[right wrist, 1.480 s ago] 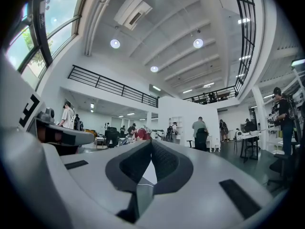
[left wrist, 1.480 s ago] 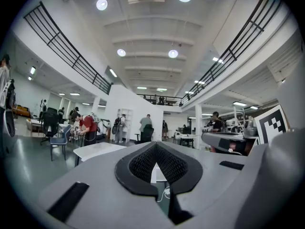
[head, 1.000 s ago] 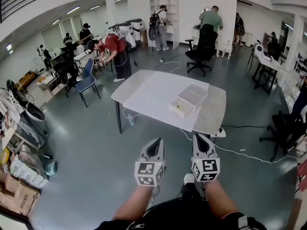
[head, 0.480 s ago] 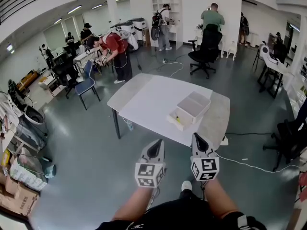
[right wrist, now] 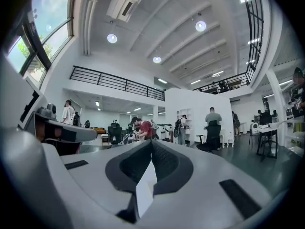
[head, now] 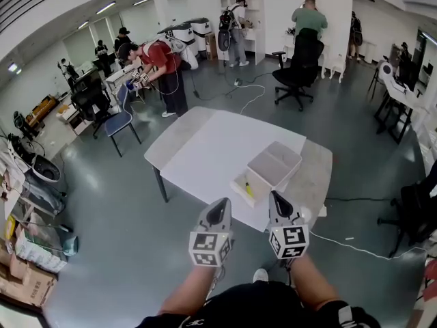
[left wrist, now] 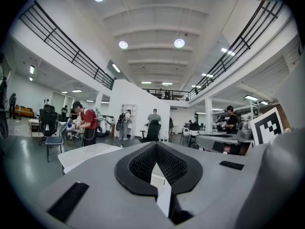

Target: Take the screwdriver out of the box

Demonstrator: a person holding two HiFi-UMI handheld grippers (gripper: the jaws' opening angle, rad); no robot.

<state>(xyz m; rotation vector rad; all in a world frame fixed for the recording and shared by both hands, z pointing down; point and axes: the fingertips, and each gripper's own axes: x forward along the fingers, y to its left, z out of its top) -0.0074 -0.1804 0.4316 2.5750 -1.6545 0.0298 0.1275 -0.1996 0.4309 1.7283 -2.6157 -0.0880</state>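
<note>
Approach to table (head: 205, 149) under way. Appears nearer and larger in head view than a second ago, with near edge now just ahead of both tools. Means that walking is almost finished, but reaching not yet begun.

Carrying left gripper (head: 218, 209) and right gripper (head: 276, 201) side by side, low in front of body, pointing toward table. Both closed up to the tip, with nothing between, as seen clearly in each gripper view. Both well apart from box (head: 274, 164).

Standing on near right part of table, translucent and pale. At its near, lower end, small yellow thing (head: 248, 188), probably screwdriver, though too small for certainty. Whether inside box itself or in a low open part joined to it, hard to tell from here. Untouched by either tool.

Nothing of the task done so far, judging by this. Probably needed next: last step closer, then opening one tool before lowering it over the yellow thing.
</note>
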